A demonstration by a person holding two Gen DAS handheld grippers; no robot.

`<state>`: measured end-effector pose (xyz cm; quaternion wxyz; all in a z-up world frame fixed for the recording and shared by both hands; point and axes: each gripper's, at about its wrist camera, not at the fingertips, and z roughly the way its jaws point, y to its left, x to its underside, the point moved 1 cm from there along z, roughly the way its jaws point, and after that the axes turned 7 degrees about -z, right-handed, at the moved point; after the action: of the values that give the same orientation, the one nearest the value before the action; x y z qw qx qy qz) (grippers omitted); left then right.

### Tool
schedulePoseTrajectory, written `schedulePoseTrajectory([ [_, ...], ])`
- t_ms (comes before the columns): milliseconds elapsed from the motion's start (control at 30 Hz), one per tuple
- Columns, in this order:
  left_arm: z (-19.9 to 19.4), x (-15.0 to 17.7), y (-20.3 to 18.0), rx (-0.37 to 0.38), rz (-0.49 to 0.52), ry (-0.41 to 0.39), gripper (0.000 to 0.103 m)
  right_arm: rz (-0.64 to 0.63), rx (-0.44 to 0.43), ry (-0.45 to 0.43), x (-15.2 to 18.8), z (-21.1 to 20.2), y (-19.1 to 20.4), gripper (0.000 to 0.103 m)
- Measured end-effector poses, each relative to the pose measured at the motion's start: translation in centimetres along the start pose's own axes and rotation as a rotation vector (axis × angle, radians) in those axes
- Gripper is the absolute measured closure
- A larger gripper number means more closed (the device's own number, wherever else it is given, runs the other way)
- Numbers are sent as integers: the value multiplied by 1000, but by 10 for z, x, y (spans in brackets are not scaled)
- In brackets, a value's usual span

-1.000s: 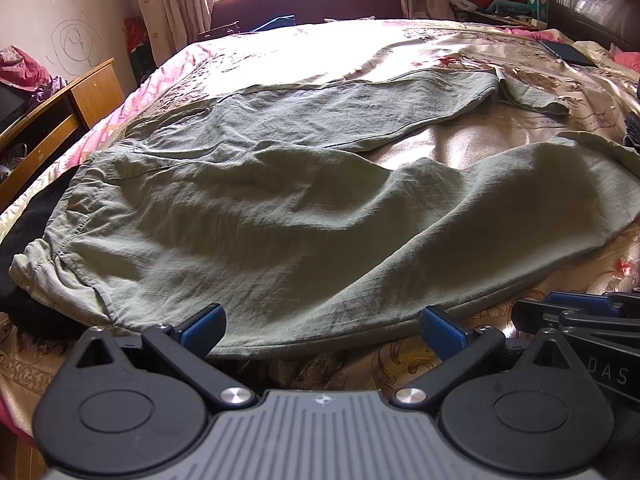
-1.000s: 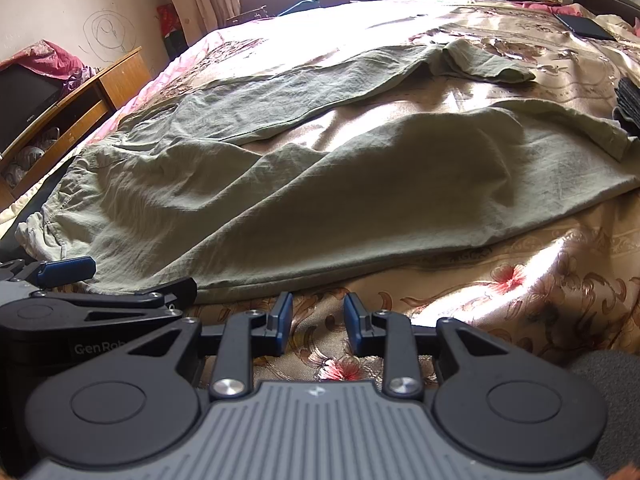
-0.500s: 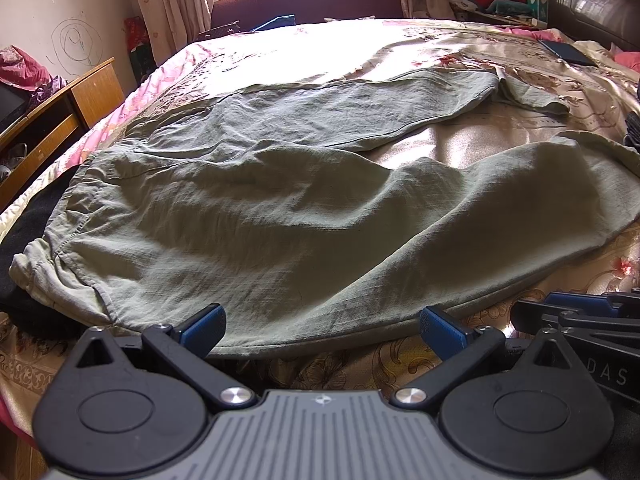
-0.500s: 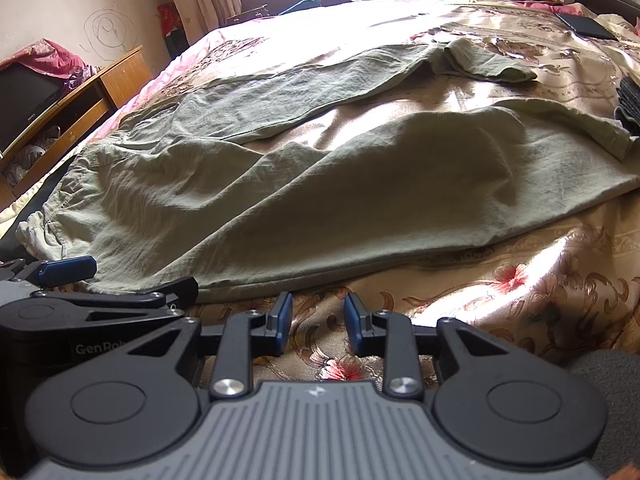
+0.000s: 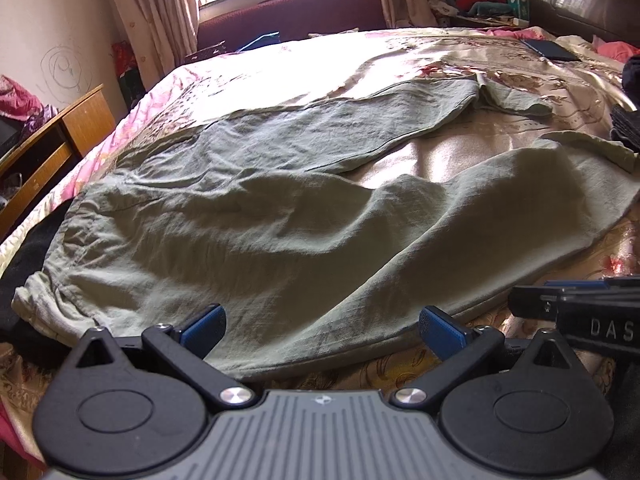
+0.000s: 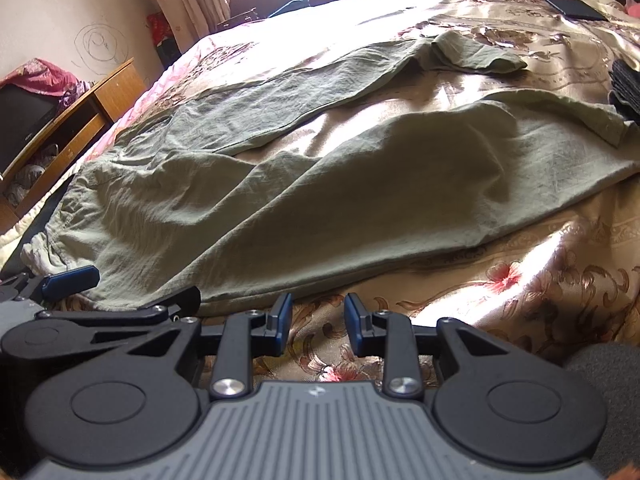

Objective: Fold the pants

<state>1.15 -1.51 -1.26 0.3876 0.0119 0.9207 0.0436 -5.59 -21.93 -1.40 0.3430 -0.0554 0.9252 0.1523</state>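
Olive-green pants (image 5: 280,216) are lying spread across a floral bedspread (image 6: 520,292), waistband toward 9 o'clock and both legs running toward 2 o'clock. The left gripper (image 5: 322,326) is hovering at 6 o'clock over the near hem with its jaws spread wide and holding nothing. The right gripper (image 6: 316,322) is sitting beside it over bare bedspread, jaws narrowly parted and empty.

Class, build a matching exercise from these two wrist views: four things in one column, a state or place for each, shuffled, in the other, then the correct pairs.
Things:
1. pants
2. left hand-held gripper
3. right hand-held gripper
4. wooden desk

States or places:
A. fingers wide apart
B. beside the bed's left edge
C. spread out, legs apart
D. fingers narrowly apart, above bare bedspread

Pairs: 1-C, 2-A, 3-D, 4-B
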Motion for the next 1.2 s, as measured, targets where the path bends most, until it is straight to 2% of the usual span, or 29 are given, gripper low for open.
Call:
schedulePoseTrajectory([
  [67,-1,-6,-8,23,24,-22,0,49,-2,-24,-8,-5,-13,73],
  [200,8,-25,-28,83,48,-42,0,144,56,-63,-27,-12,-54,73],
  [333,22,-44,-54,152,82,-64,0,197,193,-143,-48,-23,-113,73],
  [433,36,-56,-79,184,126,-85,0,178,260,-136,-67,-13,-153,71],
  [567,51,-67,-103,218,156,-84,0,41,410,-116,-84,1,-177,71],
  [633,56,-70,-111,239,162,-83,0,-39,445,-115,-89,5,-185,61],
  [700,60,-72,-120,256,177,-86,0,-160,447,-84,-90,13,-190,52],
  [800,64,-76,-133,278,205,-94,0,-325,477,-51,-89,21,-189,51],
  [900,67,-78,-141,298,224,-96,0,-397,449,-48,-97,27,-194,46],
  [967,69,-78,-146,299,242,-97,0,-419,441,-46,-106,32,-197,46],
  [1000,71,-78,-148,294,251,-96,0,-400,416,-49,-111,34,-201,48],
  [1033,72,-78,-149,290,258,-93,0,-350,368,-42,-117,36,-207,72],
  [1067,74,-79,-150,288,262,-89,0,-286,335,-13,-123,39,-215,91],
  [1100,75,-80,-151,289,263,-85,0,-212,313,-3,-129,40,-223,99],
  [1200,76,-86,-154,295,250,-97,0,-69,310,-47,-144,28,-245,100],
])
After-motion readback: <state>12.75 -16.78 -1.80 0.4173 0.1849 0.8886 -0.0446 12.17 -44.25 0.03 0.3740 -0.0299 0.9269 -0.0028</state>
